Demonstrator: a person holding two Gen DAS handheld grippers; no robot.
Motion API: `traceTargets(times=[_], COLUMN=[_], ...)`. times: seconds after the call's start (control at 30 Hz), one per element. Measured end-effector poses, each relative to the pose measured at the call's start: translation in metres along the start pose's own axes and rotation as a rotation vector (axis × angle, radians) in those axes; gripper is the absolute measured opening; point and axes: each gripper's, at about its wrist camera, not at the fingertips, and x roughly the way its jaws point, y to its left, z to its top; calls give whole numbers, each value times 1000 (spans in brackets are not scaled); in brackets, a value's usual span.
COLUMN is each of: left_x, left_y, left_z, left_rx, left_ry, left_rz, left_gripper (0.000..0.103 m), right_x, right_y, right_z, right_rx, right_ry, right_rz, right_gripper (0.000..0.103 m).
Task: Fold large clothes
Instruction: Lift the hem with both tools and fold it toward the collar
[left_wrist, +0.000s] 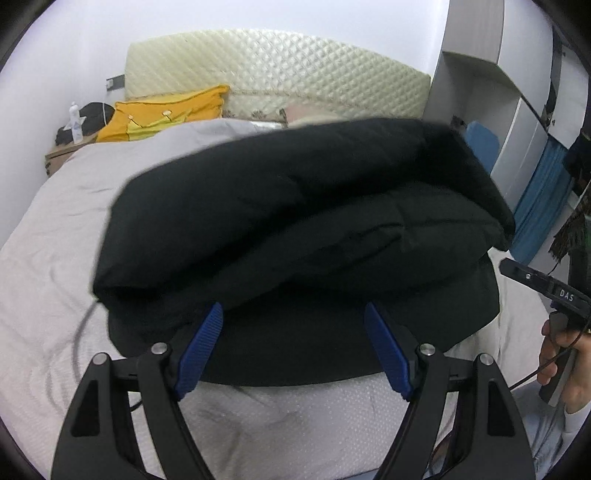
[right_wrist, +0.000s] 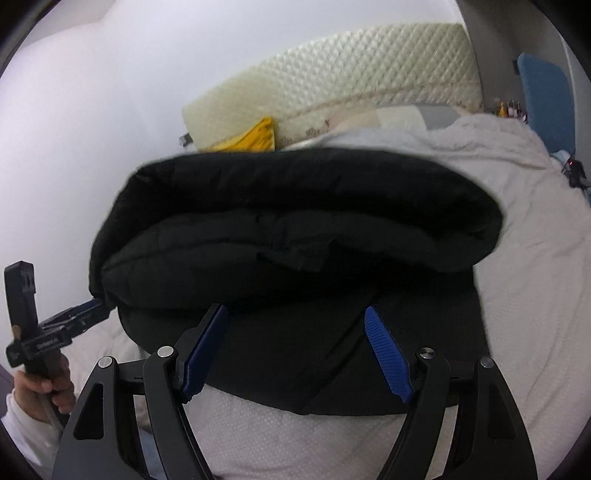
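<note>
Slippage was our worry — the puffy black coat (left_wrist: 295, 206) could spring unfolded, with left claw (left_wrist: 293, 347) and right claw (right_wrist: 295, 350) both wide, gripping nothing.

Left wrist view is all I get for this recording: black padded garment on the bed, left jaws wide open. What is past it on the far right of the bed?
Observer: In the right wrist view the pale bedcover runs on, bare, to the right of the black garment, up to a blue panel at the bed's far corner.
Operator: Is the right gripper gripping the fabric?
Observer: No. The right gripper is open too, its blue pads apart with the garment's lower layer showing between them.
Operator: Who holds my gripper?
Observer: A hand in a white sleeve grips the handle of the left gripper, at the garment's left end.
</note>
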Motion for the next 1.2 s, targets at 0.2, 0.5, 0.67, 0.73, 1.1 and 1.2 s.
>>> traceTargets(times=[0.2, 0.5, 0.67, 0.73, 1.1, 1.2], left_x=[27, 46, 57, 64, 132, 142], left_y=[4, 11, 16, 17, 10, 13], left_z=[6, 46, 79, 89, 98, 101], left_rx=[11, 10, 25, 32, 79, 58], left_ry=[14, -46, -117, -135, -78, -69], left_rz=[57, 110, 168, 183, 225, 217], left_gripper=[79, 79, 79, 79, 80, 80], right_x=[24, 35, 48, 57, 135, 147], right_y=[-3, 3, 7, 6, -11, -13], right_z=[4, 50, 79, 88, 113, 113], right_rx=[1, -83, -108, -120, -126, -138], right_ry=[43, -60, -125, -141, -62, -52], right_rz=[-30, -92, -124, -144, -161, -171], right_gripper=[76, 76, 76, 76, 76, 80])
